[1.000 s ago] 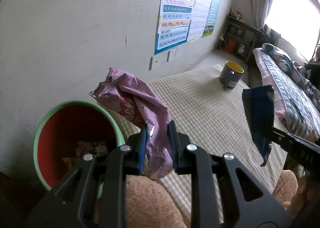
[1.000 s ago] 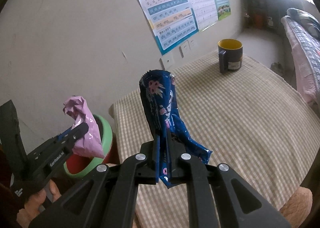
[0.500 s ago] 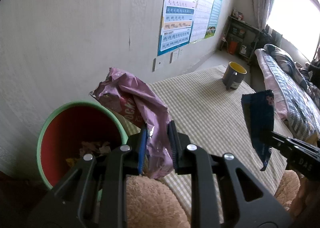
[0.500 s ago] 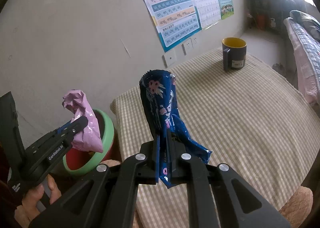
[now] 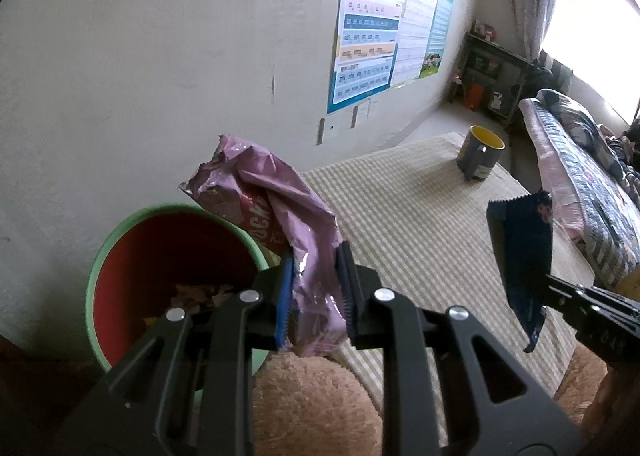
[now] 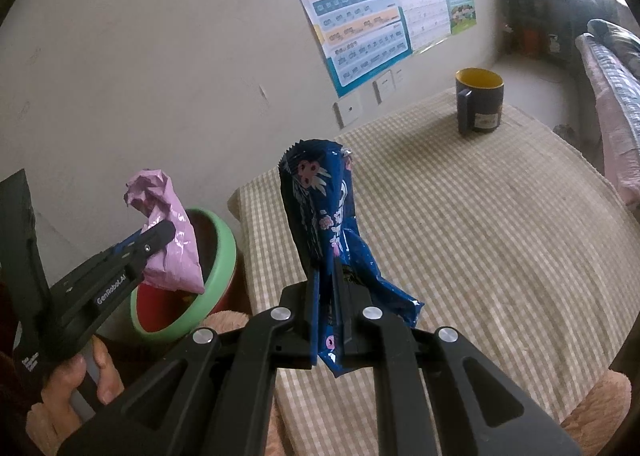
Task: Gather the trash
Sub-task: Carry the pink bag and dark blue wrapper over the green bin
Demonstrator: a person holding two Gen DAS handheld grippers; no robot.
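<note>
My left gripper is shut on a crumpled pink snack wrapper and holds it at the right rim of a green-rimmed red trash bin with scraps inside. The wrapper and bin also show in the right wrist view, wrapper hanging over the bin's opening. My right gripper is shut on a dark blue snack wrapper and holds it upright above the checkered tablecloth. The blue wrapper shows at the right of the left wrist view.
A dark mug with a yellow inside stands at the table's far end, also in the left wrist view. The bin sits against the wall left of the table. A bed lies to the right. Posters hang on the wall.
Both grippers keep their hold. The left gripper has moved the pink wrapper slightly closer over the bin. The right gripper with the blue wrapper has drifted a little toward the left.
</note>
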